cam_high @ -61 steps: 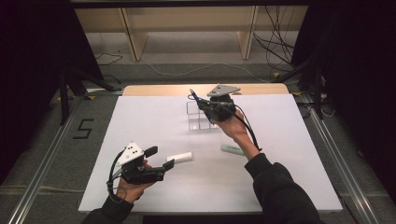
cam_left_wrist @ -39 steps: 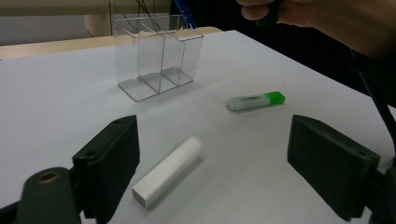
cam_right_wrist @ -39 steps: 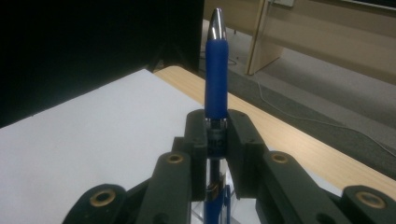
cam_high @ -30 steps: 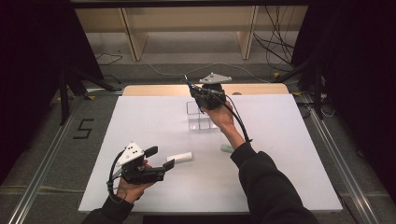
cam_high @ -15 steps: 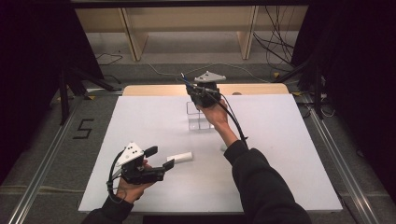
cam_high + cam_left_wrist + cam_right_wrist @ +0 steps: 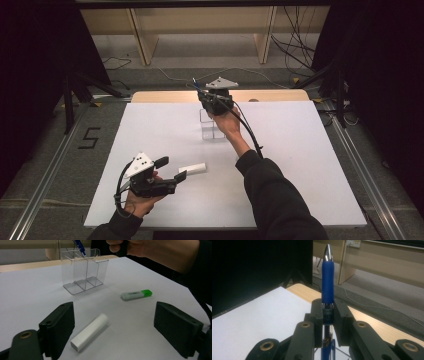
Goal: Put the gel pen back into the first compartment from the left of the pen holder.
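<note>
My right gripper (image 6: 206, 96) is shut on a blue pen (image 6: 327, 277), whose silver tip sticks out past the jaws. It hovers over a clear three-compartment organizer (image 6: 212, 126) at the table's far middle. In the left gripper view the blue pen (image 6: 80, 247) slants down to the top rim of the clear organizer (image 6: 85, 272); which compartment it is over I cannot tell. My left gripper (image 6: 171, 168) rests open near the front left, its jaws on either side of a white tube (image 6: 91, 331) without touching it. The white tube (image 6: 192, 168) lies flat on the table.
A green-capped highlighter (image 6: 136, 294) lies on the white table (image 6: 300, 150) right of the organizer, under the person's right forearm (image 6: 250, 150). A wooden strip (image 6: 150, 96) runs along the table's far edge. Metal rails flank both sides.
The right gripper has carried the pen up and toward the far edge, from beside the organizer to above it. The forearm now covers the highlighter in the high view. The left gripper stayed put.
</note>
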Demonstrator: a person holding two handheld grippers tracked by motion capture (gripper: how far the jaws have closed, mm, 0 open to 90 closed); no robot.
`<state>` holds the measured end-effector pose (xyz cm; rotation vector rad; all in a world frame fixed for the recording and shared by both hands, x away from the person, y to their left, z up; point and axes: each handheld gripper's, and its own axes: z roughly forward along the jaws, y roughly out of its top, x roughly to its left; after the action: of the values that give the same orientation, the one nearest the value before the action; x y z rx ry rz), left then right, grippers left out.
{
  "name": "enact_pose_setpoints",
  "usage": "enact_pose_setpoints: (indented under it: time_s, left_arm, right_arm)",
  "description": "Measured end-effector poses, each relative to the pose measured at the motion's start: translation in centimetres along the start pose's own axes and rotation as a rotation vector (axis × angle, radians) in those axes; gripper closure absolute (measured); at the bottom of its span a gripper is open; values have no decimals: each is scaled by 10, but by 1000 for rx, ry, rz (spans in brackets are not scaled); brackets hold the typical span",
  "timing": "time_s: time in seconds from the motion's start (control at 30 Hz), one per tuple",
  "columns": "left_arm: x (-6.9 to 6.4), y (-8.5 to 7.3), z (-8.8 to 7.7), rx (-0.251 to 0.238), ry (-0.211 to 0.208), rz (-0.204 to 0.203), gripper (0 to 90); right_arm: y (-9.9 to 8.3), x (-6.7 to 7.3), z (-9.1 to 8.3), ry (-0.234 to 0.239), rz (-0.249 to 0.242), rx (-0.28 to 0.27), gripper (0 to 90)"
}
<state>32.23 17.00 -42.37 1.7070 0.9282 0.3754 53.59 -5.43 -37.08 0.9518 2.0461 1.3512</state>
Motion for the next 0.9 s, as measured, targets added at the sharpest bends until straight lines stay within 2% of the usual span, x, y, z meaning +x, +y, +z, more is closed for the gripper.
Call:
enact_pose_setpoints:
  time_s: [0.9]
  left_arm:
    - [0, 0, 0, -3, 0, 1, 167]
  right_arm:
    - [-9, 3, 15, -16, 28, 3, 795]
